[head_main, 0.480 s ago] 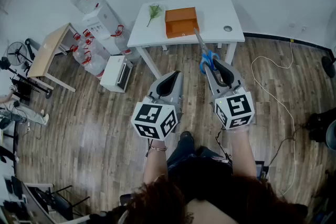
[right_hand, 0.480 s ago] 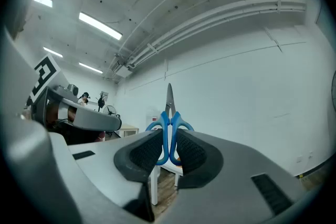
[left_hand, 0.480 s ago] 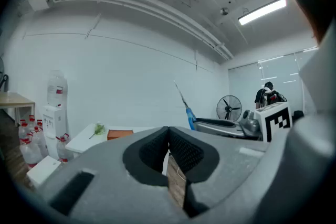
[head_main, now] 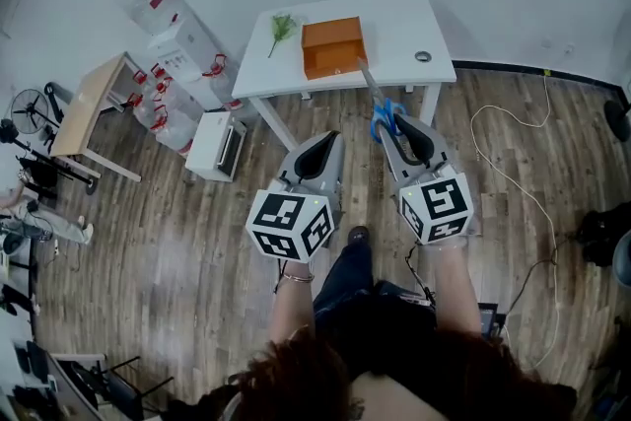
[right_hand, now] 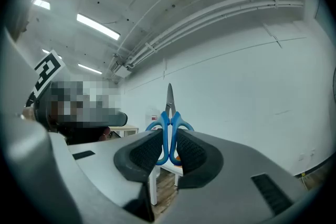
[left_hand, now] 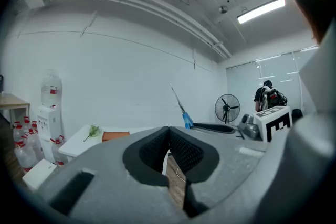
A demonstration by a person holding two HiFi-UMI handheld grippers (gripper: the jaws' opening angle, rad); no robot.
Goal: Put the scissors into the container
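Blue-handled scissors (head_main: 381,109) are clamped by their handles in my right gripper (head_main: 391,133), blades pointing away toward the white table (head_main: 414,20). In the right gripper view the scissors (right_hand: 169,124) stand upright between the black pads, blade tip up. An orange container (head_main: 332,46) sits on the table's middle, just beyond the blade tip. My left gripper (head_main: 322,151) hangs over the wooden floor to the left, its jaws pressed together and empty; in the left gripper view the pads (left_hand: 169,150) meet and the container (left_hand: 115,135) shows far off.
A green sprig (head_main: 280,27) lies on the table left of the container, a small round thing (head_main: 423,56) on its right. A water dispenser (head_main: 168,25), spare bottles and a white box (head_main: 219,140) stand left of the table. A cable (head_main: 513,148) trails on the right floor.
The table and container have slid slightly left and down in the head view as I step closer. Both grippers keep their hold and pose.
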